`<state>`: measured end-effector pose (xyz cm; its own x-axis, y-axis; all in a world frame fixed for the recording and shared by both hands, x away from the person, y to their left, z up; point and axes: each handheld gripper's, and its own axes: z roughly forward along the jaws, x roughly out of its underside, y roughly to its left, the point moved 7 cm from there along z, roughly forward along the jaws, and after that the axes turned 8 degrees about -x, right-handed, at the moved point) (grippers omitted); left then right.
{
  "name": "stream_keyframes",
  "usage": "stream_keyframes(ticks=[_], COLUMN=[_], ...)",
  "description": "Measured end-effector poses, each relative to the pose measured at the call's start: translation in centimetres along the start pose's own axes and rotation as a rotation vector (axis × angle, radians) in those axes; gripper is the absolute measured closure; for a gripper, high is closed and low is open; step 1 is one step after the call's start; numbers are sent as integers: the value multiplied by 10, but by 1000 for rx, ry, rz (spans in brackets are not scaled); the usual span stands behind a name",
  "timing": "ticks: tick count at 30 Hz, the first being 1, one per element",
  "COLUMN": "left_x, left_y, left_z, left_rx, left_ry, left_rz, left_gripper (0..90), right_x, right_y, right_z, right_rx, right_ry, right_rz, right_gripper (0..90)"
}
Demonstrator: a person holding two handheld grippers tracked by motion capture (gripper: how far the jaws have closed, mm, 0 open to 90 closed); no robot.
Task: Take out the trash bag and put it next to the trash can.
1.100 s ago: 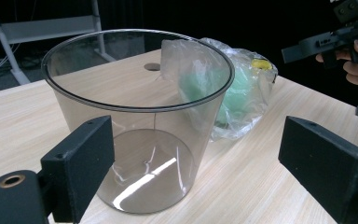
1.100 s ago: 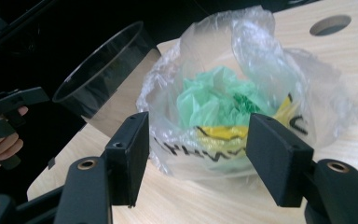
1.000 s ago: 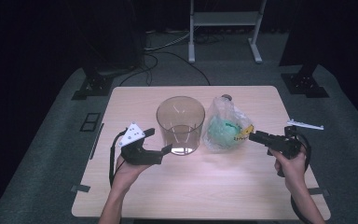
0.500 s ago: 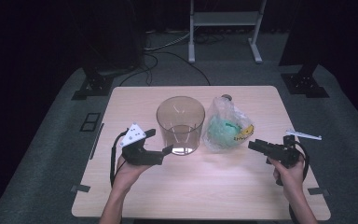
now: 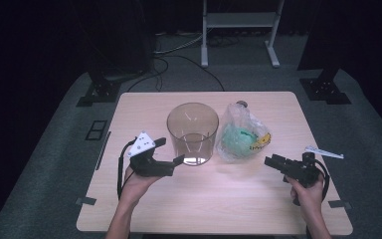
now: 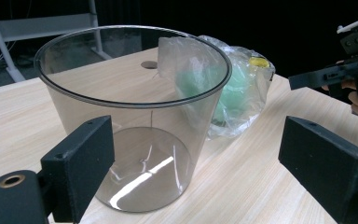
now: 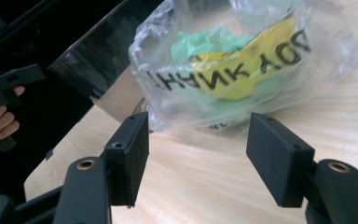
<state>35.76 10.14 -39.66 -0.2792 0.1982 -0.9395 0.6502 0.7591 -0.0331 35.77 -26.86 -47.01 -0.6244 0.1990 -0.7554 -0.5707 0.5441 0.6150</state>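
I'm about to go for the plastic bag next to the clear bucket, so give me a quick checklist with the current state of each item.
1. Right gripper open: ok, jaws wide apart, nothing between them.
2. Right gripper aimed at the plastic bag: ok, bag straight ahead, not yet touched.
3. Left gripper open: ok, empty.
4. Clear bucket upright and empty: ok.
5. Left gripper steadying the bucket: not ok, jaws short of it.
6. Bag free of the bucket: cannot tell, they sit very close.
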Motion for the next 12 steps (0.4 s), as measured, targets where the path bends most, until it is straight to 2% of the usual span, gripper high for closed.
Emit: stream_keyframes(ticks=[7,12], left_x=[0,-1], left_y=[-1,0], left_z=[-1,-2], left_rx=[9,8], left_ry=[-5,-9], left_rz=[0,-1], left_gripper=[93,93], right_x=[14,18], right_y=[3,3], right_z=[-6,-7], right_rx=[25,30], right_ry=[-11,-31], right_rz=[-11,-6], right_gripper=[385,384])
